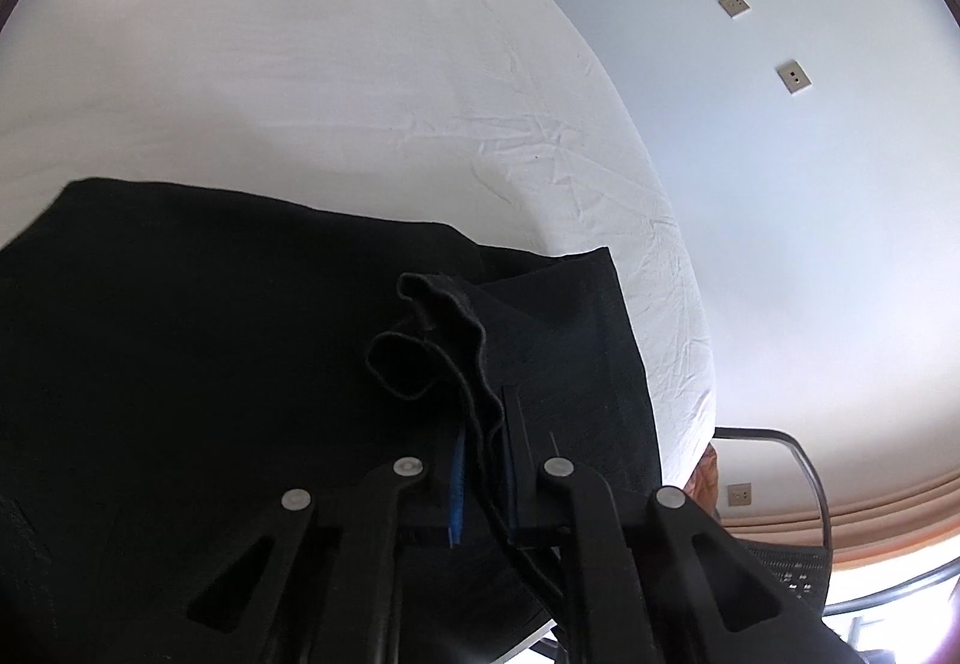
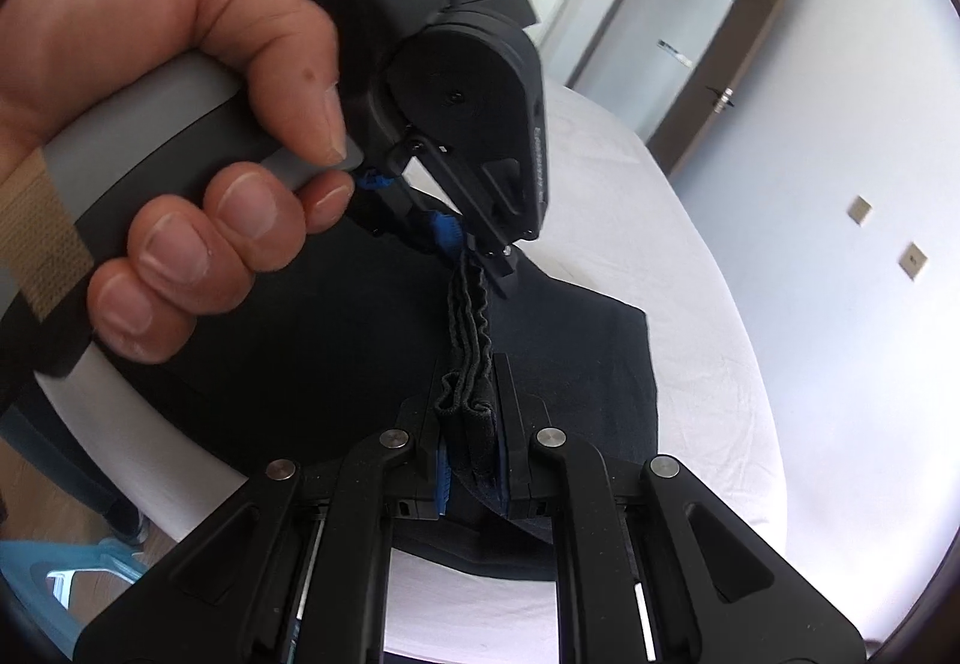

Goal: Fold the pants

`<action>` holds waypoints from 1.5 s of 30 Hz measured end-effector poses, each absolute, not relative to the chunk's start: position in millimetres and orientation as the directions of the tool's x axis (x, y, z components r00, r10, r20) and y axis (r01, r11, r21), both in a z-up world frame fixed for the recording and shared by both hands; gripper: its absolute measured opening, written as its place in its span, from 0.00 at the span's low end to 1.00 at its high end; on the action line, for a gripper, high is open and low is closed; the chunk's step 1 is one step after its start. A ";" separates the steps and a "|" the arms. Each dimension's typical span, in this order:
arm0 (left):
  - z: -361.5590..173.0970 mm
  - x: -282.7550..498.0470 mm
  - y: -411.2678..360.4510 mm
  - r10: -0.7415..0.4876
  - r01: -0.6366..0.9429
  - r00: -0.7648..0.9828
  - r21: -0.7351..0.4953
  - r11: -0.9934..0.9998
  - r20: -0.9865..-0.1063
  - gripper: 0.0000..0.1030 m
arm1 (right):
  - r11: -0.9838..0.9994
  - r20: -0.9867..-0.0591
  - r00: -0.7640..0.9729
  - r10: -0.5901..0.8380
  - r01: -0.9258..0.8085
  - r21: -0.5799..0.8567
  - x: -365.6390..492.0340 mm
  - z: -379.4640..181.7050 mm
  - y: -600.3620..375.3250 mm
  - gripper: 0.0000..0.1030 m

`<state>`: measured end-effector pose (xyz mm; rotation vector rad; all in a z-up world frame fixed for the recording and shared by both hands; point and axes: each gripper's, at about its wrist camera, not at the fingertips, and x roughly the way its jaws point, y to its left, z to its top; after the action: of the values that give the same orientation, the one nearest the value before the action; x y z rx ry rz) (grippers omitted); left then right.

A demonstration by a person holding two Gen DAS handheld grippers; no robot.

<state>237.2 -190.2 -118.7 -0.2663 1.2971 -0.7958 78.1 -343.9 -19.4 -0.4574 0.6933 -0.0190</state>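
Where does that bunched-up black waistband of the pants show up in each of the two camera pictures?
Left wrist view: the waistband sits low and centre, rising from between the left gripper fingers.
Right wrist view: the waistband is at centre, stretched between the right gripper below and the left gripper above.
Shared landmark: the two wall sockets on the pale wall beside the white bed.

The pants (image 1: 210,364) run off the left and bottom edges of the left wrist view — their full shape cannot be told. Where the waistband (image 2: 468,358) sits inside the right tongs (image 2: 469,442), the pads hide it. The hand (image 2: 180,135) is cut off at the wrist — and covers much of the bed (image 2: 690,304).
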 end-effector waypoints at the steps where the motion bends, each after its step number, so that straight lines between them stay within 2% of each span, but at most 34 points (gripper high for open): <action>1: -117.2 239.1 -184.0 -0.648 0.384 0.059 -0.582 0.717 -0.759 0.09 | 0.898 -0.613 0.775 -0.153 -0.150 -0.414 81.3 -21.9 -340.3 0.09; 8: -119.9 252.7 -122.5 -0.597 0.415 0.083 -0.517 0.748 -0.798 0.09 | 0.865 -0.646 0.761 -0.060 -0.283 -0.414 89.8 -28.9 -296.4 0.09; 17: -135.7 277.1 -108.4 -0.547 0.368 0.096 -0.481 0.795 -0.831 0.09 | 0.823 -0.727 0.686 0.014 -0.421 -0.381 95.8 -55.0 -254.1 0.09; 28: -143.8 273.6 -98.6 -0.512 0.352 0.126 -0.444 0.824 -0.850 0.10 | 0.767 -0.772 0.636 0.025 -0.507 -0.393 86.0 -80.2 -238.9 0.10; 33: -146.2 269.2 -102.2 -0.468 0.346 0.168 -0.392 0.852 -0.868 0.27 | 0.772 -0.784 0.619 0.040 -0.517 -0.369 87.0 -75.5 -243.5 0.13; 34: -145.2 267.3 -103.3 -0.443 0.355 0.186 -0.361 0.863 -0.877 0.30 | 0.779 -0.787 0.615 0.047 -0.516 -0.356 86.6 -76.3 -246.9 0.14; 36: -139.9 262.7 -113.1 -0.379 0.374 0.229 -0.278 0.885 -0.897 0.46 | 0.795 -0.791 0.609 0.065 -0.510 -0.328 86.3 -70.5 -234.4 0.14; 39: -134.4 256.0 -127.1 -0.309 0.389 0.277 -0.187 0.902 -0.910 0.56 | 0.827 -0.810 0.575 0.114 -0.506 -0.243 82.4 -59.0 -236.7 0.17; 43: -134.5 250.3 -139.9 -0.260 0.395 0.304 -0.126 0.910 -0.916 0.57 | 0.864 -0.823 0.519 0.229 -0.499 -0.074 74.6 -44.5 -267.0 0.41; 45: -133.9 250.4 -138.6 -0.247 0.393 0.313 -0.111 0.913 -0.917 0.58 | 0.877 -0.807 0.498 0.316 -0.478 0.048 70.1 -32.1 -290.5 0.44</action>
<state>250.4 -138.6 -133.9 0.1420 1.1795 -0.4236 70.1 -290.5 -32.1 -0.1918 0.9327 0.4841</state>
